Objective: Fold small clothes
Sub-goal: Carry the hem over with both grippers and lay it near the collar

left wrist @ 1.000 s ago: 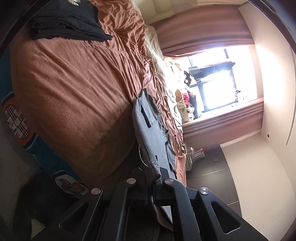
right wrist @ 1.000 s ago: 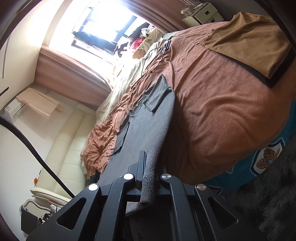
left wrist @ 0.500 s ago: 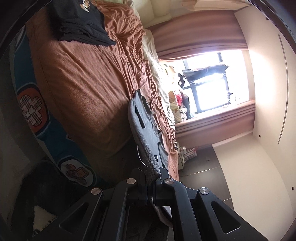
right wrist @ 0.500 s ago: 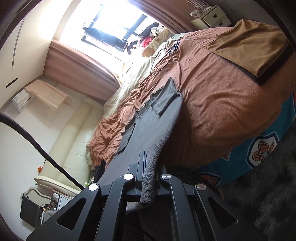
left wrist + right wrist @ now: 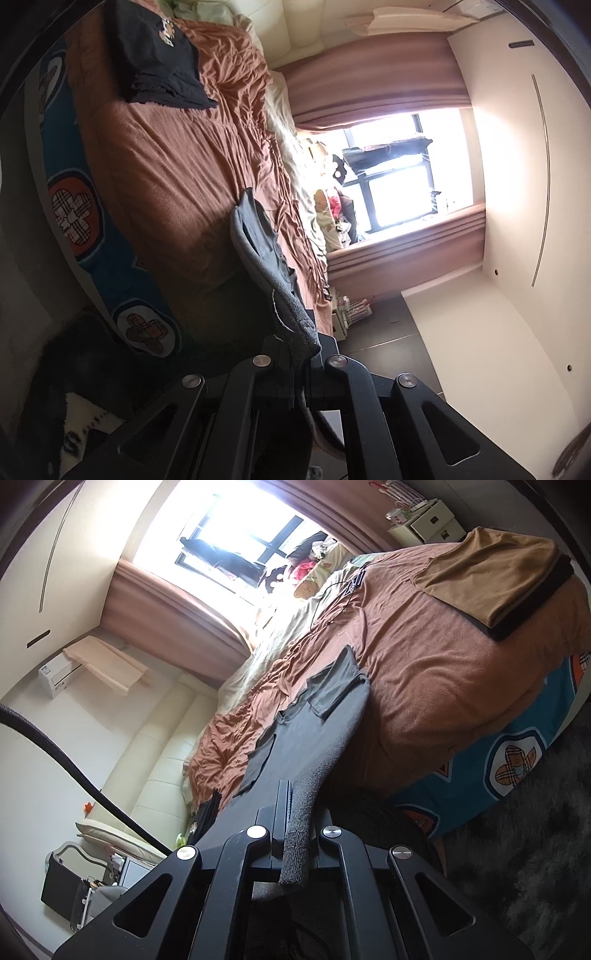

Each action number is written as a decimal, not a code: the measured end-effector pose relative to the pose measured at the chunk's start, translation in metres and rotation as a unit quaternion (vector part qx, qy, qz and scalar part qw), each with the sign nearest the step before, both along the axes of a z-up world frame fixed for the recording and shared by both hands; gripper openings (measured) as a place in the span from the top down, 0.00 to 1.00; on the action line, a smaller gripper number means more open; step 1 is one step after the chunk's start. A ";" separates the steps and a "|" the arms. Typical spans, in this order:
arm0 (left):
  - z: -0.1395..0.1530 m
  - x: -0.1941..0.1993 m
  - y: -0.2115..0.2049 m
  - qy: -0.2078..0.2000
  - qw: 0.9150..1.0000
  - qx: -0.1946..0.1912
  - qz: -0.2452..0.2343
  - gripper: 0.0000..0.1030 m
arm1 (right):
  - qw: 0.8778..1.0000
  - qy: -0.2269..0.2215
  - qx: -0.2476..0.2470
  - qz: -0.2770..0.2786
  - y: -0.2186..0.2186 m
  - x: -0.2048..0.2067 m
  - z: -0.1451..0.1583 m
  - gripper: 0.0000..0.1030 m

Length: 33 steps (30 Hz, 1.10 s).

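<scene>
A grey garment with pockets (image 5: 314, 734) hangs stretched between my two grippers, its far end trailing onto the brown bed cover (image 5: 436, 679). My right gripper (image 5: 297, 827) is shut on one thick grey edge of it. My left gripper (image 5: 301, 345) is shut on the other edge of the same garment (image 5: 258, 236), held off the bed's side. The jaws of both are closed tight on cloth.
A folded black pile (image 5: 159, 62) lies on the bed at one end, a folded tan and black pile (image 5: 495, 572) at the other. A teal patterned sheet (image 5: 517, 760) hangs at the bed's side above a dark shaggy rug (image 5: 535, 867). A window (image 5: 236, 535) lies beyond.
Both grippers have pulled back and away from the bed with the grey garment, so more of the bed's side, the rug and the room now shows.
</scene>
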State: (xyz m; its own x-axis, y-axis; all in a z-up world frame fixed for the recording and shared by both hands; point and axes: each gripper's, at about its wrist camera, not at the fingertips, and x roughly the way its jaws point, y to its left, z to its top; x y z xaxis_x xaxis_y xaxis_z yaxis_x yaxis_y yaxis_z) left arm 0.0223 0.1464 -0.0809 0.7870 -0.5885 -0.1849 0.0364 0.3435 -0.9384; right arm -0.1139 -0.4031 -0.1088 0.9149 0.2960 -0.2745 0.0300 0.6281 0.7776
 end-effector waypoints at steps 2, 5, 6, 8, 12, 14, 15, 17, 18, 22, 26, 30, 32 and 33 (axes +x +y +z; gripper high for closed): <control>-0.001 -0.008 0.001 0.004 1.000 0.000 0.002 0.98 | 1.000 -0.001 -0.002 0.000 0.001 -0.003 -0.002 1.00; -0.001 -0.018 0.003 0.004 1.000 0.000 0.006 0.98 | 1.000 -0.004 -0.004 0.001 0.002 -0.008 -0.002 1.00; -0.001 -0.021 0.003 0.003 1.000 -0.003 0.007 0.98 | 1.000 -0.004 -0.004 0.001 0.001 -0.008 -0.003 1.00; 0.000 -0.024 0.004 0.001 1.000 -0.004 0.011 0.98 | 1.000 -0.005 -0.004 0.000 -0.002 -0.006 -0.003 1.00; 0.002 -0.018 0.002 -0.002 1.000 -0.004 0.012 0.98 | 1.000 -0.015 0.001 -0.004 -0.008 0.000 0.003 1.00; 0.007 -0.012 0.003 -0.008 1.000 -0.005 0.013 0.98 | 1.000 -0.024 0.003 -0.004 -0.012 0.007 0.010 1.00; 0.010 -0.008 0.003 -0.011 1.000 -0.005 0.013 0.98 | 1.000 -0.029 0.001 -0.004 -0.013 0.012 0.014 1.00; 0.020 0.002 0.001 -0.018 1.000 -0.001 0.013 0.98 | 0.999 -0.036 -0.003 -0.003 -0.015 0.021 0.021 1.00; 0.026 0.007 0.001 -0.023 1.000 0.001 0.013 0.98 | 0.999 -0.040 -0.005 -0.003 -0.015 0.026 0.024 1.00; 0.053 0.030 -0.005 -0.042 0.999 0.018 0.015 0.98 | 0.999 -0.049 -0.011 -0.005 -0.021 0.050 0.035 1.00; 0.072 0.059 -0.012 -0.053 0.998 0.025 0.015 0.98 | 0.999 -0.052 -0.004 -0.010 -0.028 0.077 0.040 1.00; 0.083 0.088 -0.017 -0.058 0.998 0.034 0.018 0.98 | 0.999 -0.051 0.005 -0.007 -0.033 0.108 0.043 1.00; 0.087 0.103 -0.021 -0.057 0.998 0.035 0.017 0.98 | 0.999 -0.048 0.000 -0.009 -0.034 0.126 0.046 1.00; 0.089 0.111 -0.021 -0.057 0.998 0.035 0.019 0.98 | 0.999 -0.047 0.000 -0.009 -0.034 0.134 0.047 1.00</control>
